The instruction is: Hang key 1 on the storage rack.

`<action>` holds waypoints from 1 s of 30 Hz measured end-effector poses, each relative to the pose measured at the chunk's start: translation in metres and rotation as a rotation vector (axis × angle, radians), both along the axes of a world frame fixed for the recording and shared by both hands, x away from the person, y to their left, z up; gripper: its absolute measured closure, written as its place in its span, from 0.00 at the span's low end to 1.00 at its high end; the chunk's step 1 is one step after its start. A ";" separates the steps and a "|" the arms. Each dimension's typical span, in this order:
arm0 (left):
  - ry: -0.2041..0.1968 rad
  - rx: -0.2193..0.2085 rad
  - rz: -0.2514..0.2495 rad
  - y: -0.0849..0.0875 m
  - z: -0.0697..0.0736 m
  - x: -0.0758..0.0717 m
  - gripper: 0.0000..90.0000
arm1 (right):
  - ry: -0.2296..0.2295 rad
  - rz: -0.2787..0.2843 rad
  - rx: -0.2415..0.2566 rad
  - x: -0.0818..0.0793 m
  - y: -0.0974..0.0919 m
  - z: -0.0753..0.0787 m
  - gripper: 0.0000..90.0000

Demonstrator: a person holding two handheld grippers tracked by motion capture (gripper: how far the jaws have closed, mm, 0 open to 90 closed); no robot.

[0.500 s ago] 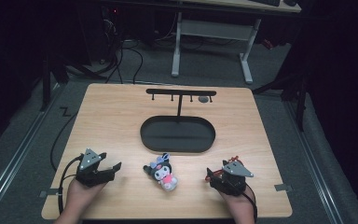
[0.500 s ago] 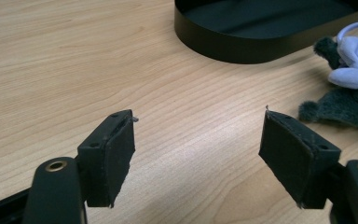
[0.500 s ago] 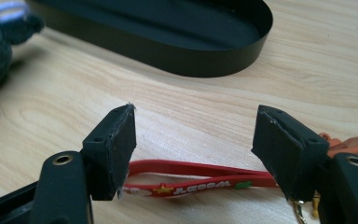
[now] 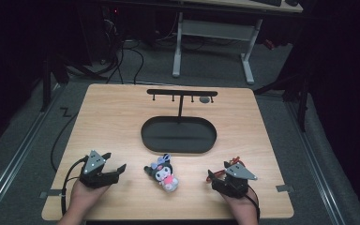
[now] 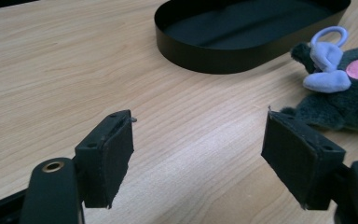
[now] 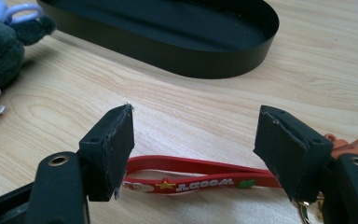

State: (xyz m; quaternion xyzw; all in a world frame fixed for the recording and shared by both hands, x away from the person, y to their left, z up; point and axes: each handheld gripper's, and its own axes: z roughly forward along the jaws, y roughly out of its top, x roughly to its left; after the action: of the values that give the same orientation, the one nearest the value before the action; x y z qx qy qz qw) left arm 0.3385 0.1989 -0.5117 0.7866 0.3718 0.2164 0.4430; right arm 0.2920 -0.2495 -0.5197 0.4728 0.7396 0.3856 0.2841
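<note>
Dark floor surrounds the wooden tabletop [image 4: 112, 117]. Nothing is seen moved since half a second ago: both tools, left [image 4: 115, 169] and right [image 4: 212, 177], lie released; the plush toy [image 4: 163, 173] rests between them, the red strap [image 6: 191, 179] under the right one.

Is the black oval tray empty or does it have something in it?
Empty. The black oval tray shows a bare dark floor in all views; the plush toy lies on the table outside it.
</note>
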 end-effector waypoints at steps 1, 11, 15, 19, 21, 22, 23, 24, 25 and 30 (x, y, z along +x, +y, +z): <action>0.000 0.010 -0.006 -0.001 0.000 0.000 0.27 | 0.003 0.000 0.002 0.000 0.000 0.000 0.31; -0.001 0.083 -0.034 -0.004 -0.006 0.000 0.25 | 0.022 -0.005 0.008 0.000 -0.002 0.004 0.28; -0.015 0.078 -0.017 0.000 -0.005 0.003 0.25 | 0.022 -0.008 -0.030 -0.003 0.001 0.005 0.27; -0.008 0.051 -0.015 0.003 -0.004 0.004 0.27 | 0.036 -0.022 -0.044 -0.005 0.001 0.005 0.27; -0.001 0.057 -0.021 0.003 -0.004 0.005 0.26 | 0.048 -0.024 -0.050 -0.006 0.001 0.004 0.27; 0.001 0.057 -0.024 0.003 -0.005 0.006 0.26 | 0.051 -0.022 -0.054 -0.006 0.001 0.005 0.27; 0.005 0.057 -0.025 0.003 -0.005 0.006 0.26 | 0.056 -0.024 -0.059 -0.006 0.001 0.005 0.27; 0.008 0.058 -0.028 0.003 -0.006 0.007 0.26 | 0.060 -0.023 -0.060 -0.006 0.001 0.005 0.27; 0.009 0.060 -0.031 0.003 -0.006 0.007 0.26 | 0.063 -0.020 -0.060 -0.006 0.001 0.006 0.27; 0.001 0.075 -0.037 0.001 -0.010 0.008 0.24 | 0.098 -0.013 -0.083 -0.004 -0.001 0.007 0.29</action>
State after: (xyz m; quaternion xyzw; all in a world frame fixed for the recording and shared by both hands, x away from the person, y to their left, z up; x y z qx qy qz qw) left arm 0.3467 0.2002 -0.5216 0.8095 0.3490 0.2213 0.4171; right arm 0.2876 -0.2503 -0.5128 0.4839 0.7648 0.3292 0.2694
